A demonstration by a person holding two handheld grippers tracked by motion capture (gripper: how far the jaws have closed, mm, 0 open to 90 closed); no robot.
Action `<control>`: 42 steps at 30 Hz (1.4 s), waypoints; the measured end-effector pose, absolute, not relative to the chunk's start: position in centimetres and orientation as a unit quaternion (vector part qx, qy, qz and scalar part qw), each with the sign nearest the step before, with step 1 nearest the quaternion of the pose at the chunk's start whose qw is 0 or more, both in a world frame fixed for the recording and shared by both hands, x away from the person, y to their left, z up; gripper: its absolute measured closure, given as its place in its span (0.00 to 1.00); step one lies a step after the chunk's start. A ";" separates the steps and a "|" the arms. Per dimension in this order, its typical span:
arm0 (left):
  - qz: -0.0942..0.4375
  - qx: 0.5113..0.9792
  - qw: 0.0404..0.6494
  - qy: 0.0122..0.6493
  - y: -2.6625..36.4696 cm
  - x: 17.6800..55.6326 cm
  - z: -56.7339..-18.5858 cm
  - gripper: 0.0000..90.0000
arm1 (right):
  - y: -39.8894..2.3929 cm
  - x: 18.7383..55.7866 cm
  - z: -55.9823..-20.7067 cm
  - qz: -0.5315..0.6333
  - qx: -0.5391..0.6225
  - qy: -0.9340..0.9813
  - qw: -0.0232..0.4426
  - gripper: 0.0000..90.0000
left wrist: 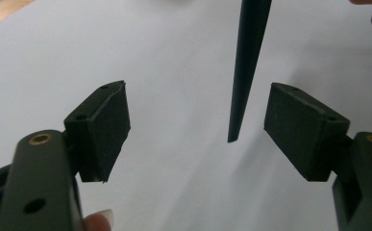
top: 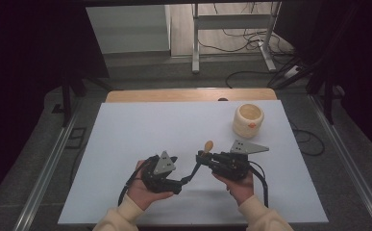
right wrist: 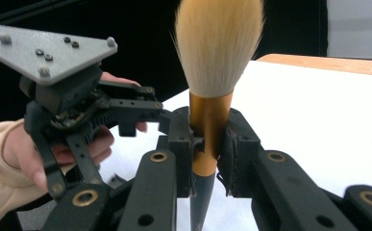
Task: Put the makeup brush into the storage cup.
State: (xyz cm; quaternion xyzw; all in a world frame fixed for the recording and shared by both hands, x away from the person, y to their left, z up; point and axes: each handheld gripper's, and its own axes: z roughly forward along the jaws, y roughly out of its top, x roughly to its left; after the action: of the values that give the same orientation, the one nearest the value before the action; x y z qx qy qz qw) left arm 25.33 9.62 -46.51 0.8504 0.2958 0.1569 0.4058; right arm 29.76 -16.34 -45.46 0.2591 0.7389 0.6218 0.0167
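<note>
The counter (top: 126, 130) was covered by a plain white sheet (top: 183, 125), and a strip of bare light wood (top: 174, 95) showed along its far edge. A cream-coloured round pot (top: 248, 120) with an open top and a small orange mark on its side stood directly on the white surface, near the far right corner. A small dark spot (top: 222, 99) sat at the far edge where the sheet met the wood; what it was could not be told. Grey floor (top: 49, 159) lay around the counter, with metal rails (top: 347, 159) along both sides.
</note>
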 end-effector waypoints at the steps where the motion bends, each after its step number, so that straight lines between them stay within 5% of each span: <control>1: 0.159 0.849 0.405 0.302 9.9 25.2 -46.4 0.26 | -16.4 29.8 -45.4 0.620 0.259 0.740 0.019 0.85; 15: 0.165 0.825 0.396 0.369 15.1 23.7 -47.6 0.25 | -17.0 29.5 -45.2 0.612 0.260 0.746 0.039 0.85; 42: 0.199 0.824 0.345 0.403 20.7 23.3 -49.5 0.25 | -18.0 29.9 -45.1 0.599 0.265 0.753 0.062 0.85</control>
State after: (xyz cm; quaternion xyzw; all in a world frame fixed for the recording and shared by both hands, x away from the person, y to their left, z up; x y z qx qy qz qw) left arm 23.33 20.67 -49.55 0.8241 0.4026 0.1988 0.3453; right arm 29.87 -18.02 -45.05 0.2654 0.7526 0.5993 0.0624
